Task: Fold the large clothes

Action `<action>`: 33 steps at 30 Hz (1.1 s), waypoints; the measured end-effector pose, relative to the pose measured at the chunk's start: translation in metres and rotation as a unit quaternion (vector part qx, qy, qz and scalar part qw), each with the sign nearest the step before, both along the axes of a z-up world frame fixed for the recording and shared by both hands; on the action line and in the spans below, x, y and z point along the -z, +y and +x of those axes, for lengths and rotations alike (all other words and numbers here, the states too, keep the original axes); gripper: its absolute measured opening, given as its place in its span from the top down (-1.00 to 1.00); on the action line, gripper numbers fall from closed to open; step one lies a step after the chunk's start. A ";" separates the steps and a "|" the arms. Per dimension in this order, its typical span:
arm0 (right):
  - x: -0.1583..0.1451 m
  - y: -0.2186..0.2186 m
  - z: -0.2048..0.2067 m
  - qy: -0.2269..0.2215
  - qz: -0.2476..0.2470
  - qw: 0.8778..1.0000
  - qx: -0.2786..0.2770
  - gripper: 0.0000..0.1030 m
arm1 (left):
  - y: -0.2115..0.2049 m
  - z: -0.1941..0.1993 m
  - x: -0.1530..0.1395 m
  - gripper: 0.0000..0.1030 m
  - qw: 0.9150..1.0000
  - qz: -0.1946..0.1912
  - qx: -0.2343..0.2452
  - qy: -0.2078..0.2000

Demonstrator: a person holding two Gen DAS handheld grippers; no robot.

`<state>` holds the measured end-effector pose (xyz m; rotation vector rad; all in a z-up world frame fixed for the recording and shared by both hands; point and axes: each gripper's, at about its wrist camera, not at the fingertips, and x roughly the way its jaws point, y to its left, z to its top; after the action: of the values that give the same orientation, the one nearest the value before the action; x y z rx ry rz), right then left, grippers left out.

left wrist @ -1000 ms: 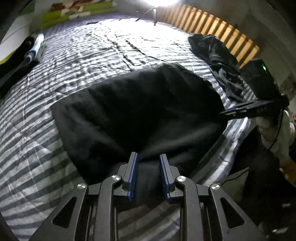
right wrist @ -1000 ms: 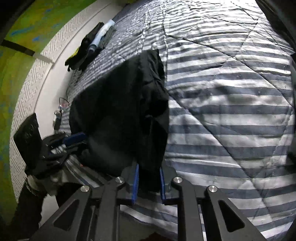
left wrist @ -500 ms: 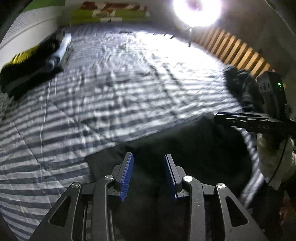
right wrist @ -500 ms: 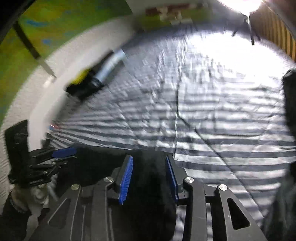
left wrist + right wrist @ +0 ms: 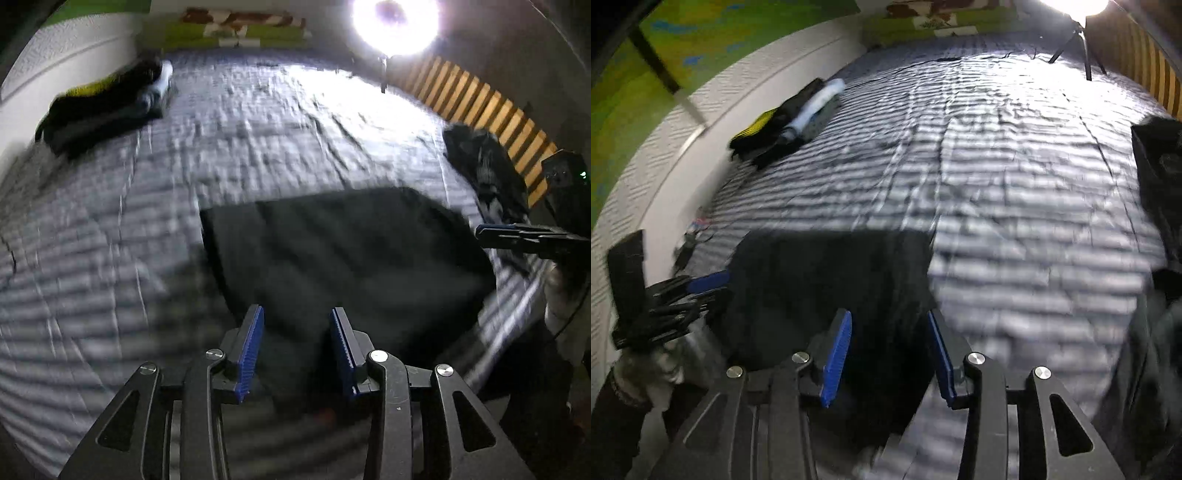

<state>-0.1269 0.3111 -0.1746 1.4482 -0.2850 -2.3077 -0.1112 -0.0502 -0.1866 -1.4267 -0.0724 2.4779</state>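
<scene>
While both sets of jaws are opening, your chief risk is that a blue pad snags the cloth as you pull away and drags the fresh fold open. Your left gripper [image 5: 295, 347] stands at a middling gap over the near edge of the black garment [image 5: 351, 258], dark fabric showing between its fingers [image 5: 251, 350] but no pad pressing on it, as far as the blur allows. Your right gripper [image 5: 890, 354] looks the same: a moderate gap, cloth between the jaws, nothing pinched. Lift straight off rather than sideways, or the top layer may slide on the smooth bedspread [image 5: 240, 147].

A second hazard, in my judgement, is the near edge of the bed. The garment lies close to it, between your two hands, and part of it seems to run toward the edge below the left gripper; any tug that way could pull it over.

As for the garment itself, it lies as a broad dark slab on the striped bedspread, its far edge fairly straight in both views, its surface softly rumpled. Whether the layers are squared up I cannot tell. Another dark heap [image 5: 484, 166] sits by the right edge of the bed, well apart, and a folded stack [image 5: 786, 122] lies near the far left edge.
</scene>
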 end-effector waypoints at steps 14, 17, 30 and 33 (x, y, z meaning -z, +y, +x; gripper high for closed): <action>0.043 0.017 0.049 -0.075 -0.056 0.993 0.077 -0.12 | -0.024 0.028 -0.003 -0.41 0.991 0.102 -0.074 -0.048; 0.056 0.007 0.052 -0.094 -0.090 0.989 0.076 -0.12 | -0.009 0.024 0.006 -0.42 0.992 0.092 -0.061 -0.061; 0.076 -0.019 0.035 -0.131 -0.188 0.969 0.090 -0.19 | 0.003 0.019 0.041 -0.06 0.988 0.117 -0.059 -0.081; 0.082 -0.007 0.034 -0.152 -0.233 0.954 0.114 -0.25 | 0.004 0.019 0.039 -0.02 0.989 0.111 -0.053 -0.077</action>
<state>-0.0929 0.3040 -0.2569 1.5685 -1.0595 -1.9751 -0.0926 -0.0466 -0.2251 -1.5479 -0.4516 2.3484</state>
